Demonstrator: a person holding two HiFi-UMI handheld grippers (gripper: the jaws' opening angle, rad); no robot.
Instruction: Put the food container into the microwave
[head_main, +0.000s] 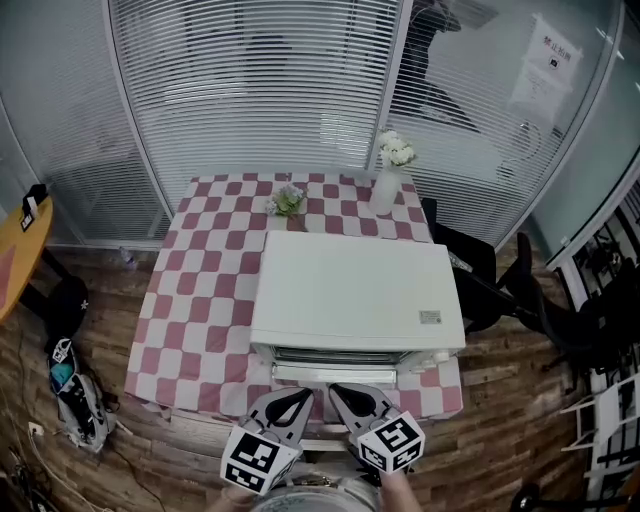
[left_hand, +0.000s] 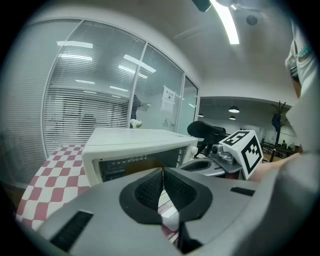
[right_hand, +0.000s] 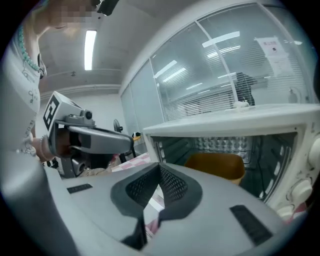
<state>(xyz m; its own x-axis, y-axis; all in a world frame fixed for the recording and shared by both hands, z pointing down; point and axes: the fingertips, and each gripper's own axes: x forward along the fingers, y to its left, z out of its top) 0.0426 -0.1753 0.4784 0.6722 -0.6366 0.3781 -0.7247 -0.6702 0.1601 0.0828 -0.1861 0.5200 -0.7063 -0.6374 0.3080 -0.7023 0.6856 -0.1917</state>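
Observation:
A white microwave (head_main: 350, 290) stands on a table with a red-and-white checked cloth (head_main: 190, 300). In the right gripper view the microwave (right_hand: 235, 117) shows an open cavity, and a brown food container (right_hand: 220, 165) sits inside it. My right gripper (right_hand: 159, 166) is shut with nothing between its pads, a little in front of the opening. My left gripper (left_hand: 163, 171) is also shut and empty, beside the right one. In the head view both grippers, left (head_main: 305, 393) and right (head_main: 335, 390), hover at the table's near edge, in front of the microwave.
A vase of white flowers (head_main: 390, 170) and a small plant (head_main: 288, 200) stand behind the microwave. A black chair (head_main: 490, 280) is at the table's right. A bag (head_main: 75, 395) lies on the wooden floor at left. Glass walls with blinds run behind.

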